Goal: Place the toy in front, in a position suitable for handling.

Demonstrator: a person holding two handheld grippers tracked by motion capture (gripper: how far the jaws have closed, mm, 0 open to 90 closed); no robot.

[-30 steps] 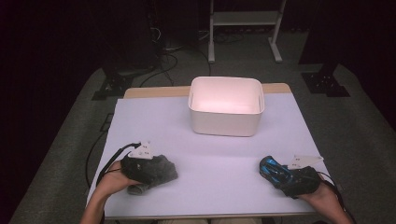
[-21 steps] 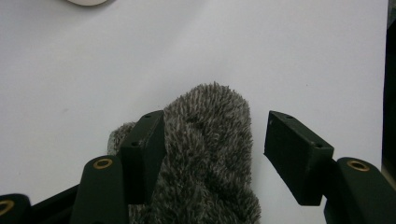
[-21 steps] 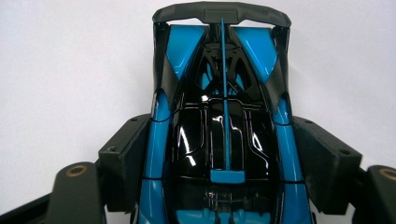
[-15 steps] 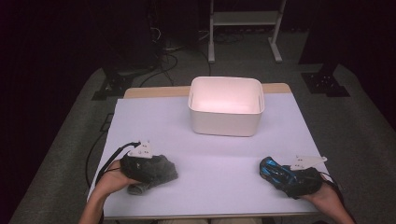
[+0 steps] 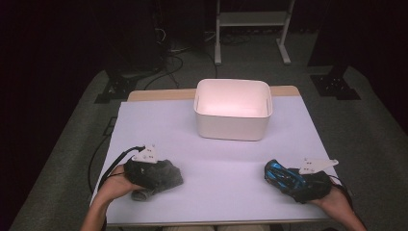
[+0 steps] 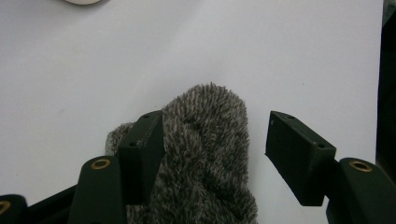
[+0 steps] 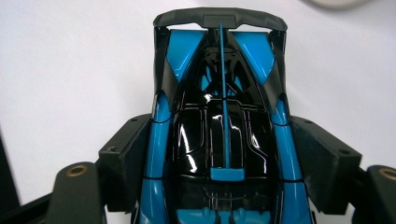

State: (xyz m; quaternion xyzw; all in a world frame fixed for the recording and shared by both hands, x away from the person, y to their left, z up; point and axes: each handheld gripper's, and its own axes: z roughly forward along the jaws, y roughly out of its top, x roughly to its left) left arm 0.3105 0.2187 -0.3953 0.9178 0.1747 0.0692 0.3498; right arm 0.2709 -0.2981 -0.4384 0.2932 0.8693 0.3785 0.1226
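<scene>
At the near left of the desk (image 5: 211,159), the left gripper (image 5: 144,168) lies low over a fuzzy grey sock (image 5: 161,174), held in the person's left hand (image 5: 111,185). In the left gripper view the jaws stand wide: 1 jaw presses against the left side of the fuzzy grey sock (image 6: 205,158), while the other is apart from it, with bare desk (image 6: 280,56) showing between. The sock lies flat on the white surface with its rounded end pointing away from the gripper.

At the far middle of the desk stands a white plastic bin (image 5: 233,114), its opening up, well apart from both grippers.

At the near right, the right gripper (image 5: 293,179) is held in the person's right hand (image 5: 337,204) and carries a blue and black toy race car (image 5: 284,175). In the right gripper view the 2 jaws press against the sides of the toy race car (image 7: 219,140), gripping it around its middle, with its wing end pointing away toward the far side of the desk.
</scene>
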